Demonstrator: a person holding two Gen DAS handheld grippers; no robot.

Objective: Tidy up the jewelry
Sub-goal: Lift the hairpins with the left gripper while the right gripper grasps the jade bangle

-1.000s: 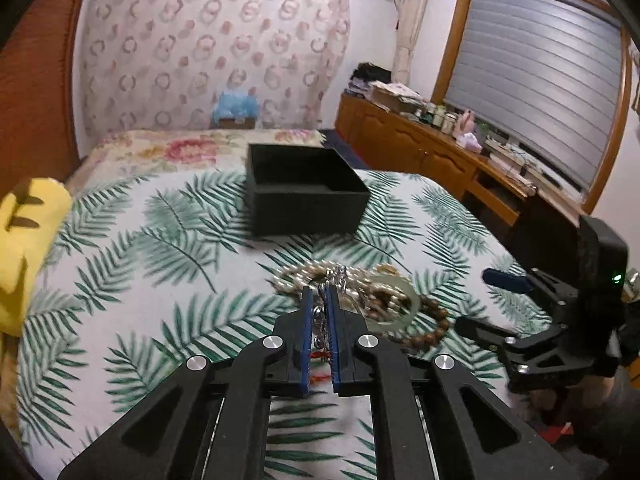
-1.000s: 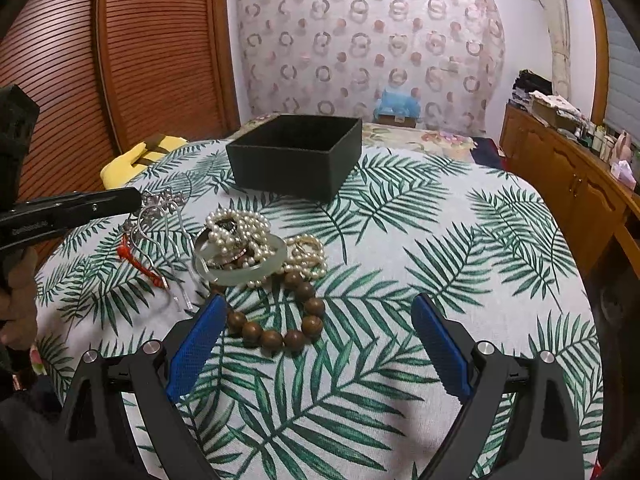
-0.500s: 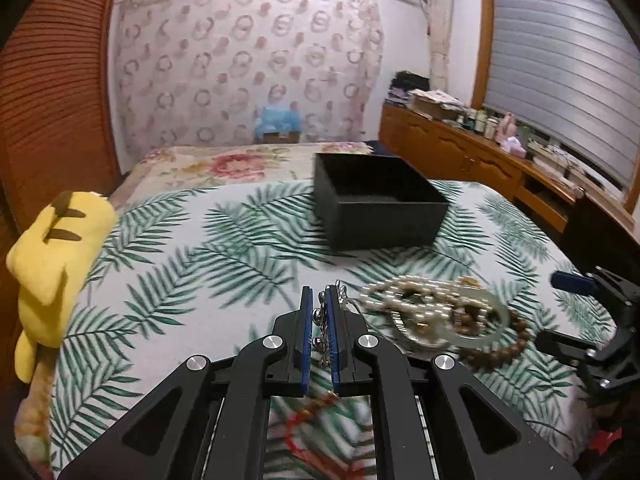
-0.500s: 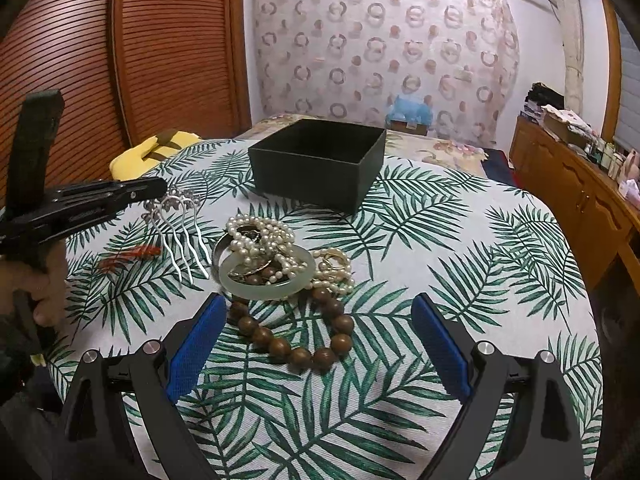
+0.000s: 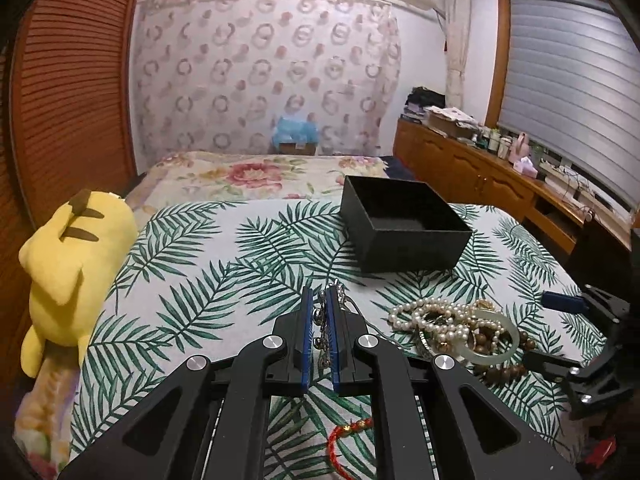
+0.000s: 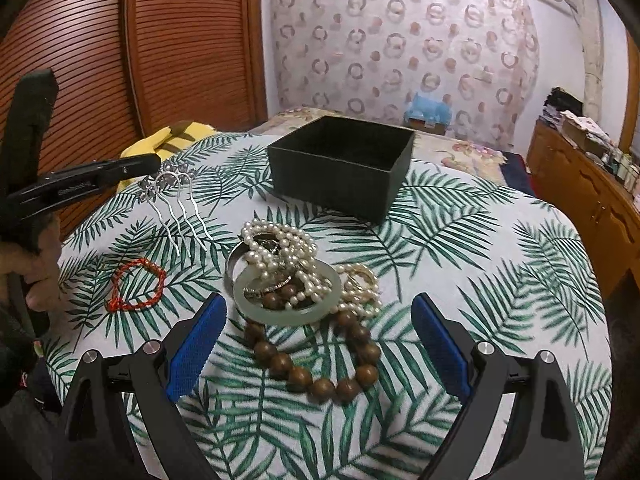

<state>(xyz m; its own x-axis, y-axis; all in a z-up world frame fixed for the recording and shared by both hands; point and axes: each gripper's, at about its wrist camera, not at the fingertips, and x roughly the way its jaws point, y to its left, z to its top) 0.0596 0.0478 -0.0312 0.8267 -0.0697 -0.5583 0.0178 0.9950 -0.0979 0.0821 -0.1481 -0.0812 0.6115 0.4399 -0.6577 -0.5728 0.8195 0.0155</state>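
My left gripper (image 5: 320, 300) is shut on the ornate head of a silver hair comb (image 6: 176, 200), whose tines slant down toward the leaf-print cloth, left of the jewelry pile. The pile holds a pearl necklace (image 6: 280, 240), a pale jade bangle (image 6: 288, 312) and a wooden bead bracelet (image 6: 316, 380). A red cord bracelet (image 6: 136, 284) lies apart on the left. The empty black box (image 6: 340, 164) stands behind the pile. My right gripper (image 6: 318, 300) is open just in front of the pile, with nothing between its pads.
A yellow plush toy (image 5: 72, 272) lies at the cloth's left edge. Brown slatted wardrobe doors (image 6: 160, 40) stand behind it. A wooden cabinet (image 5: 480, 176) with clutter runs along the right wall. The cloth (image 6: 500, 260) drops off at its right and near edges.
My left gripper has carried the comb left and back, away from the pile, and the red cord bracelet now lies uncovered. The right gripper has moved closer to the pile.
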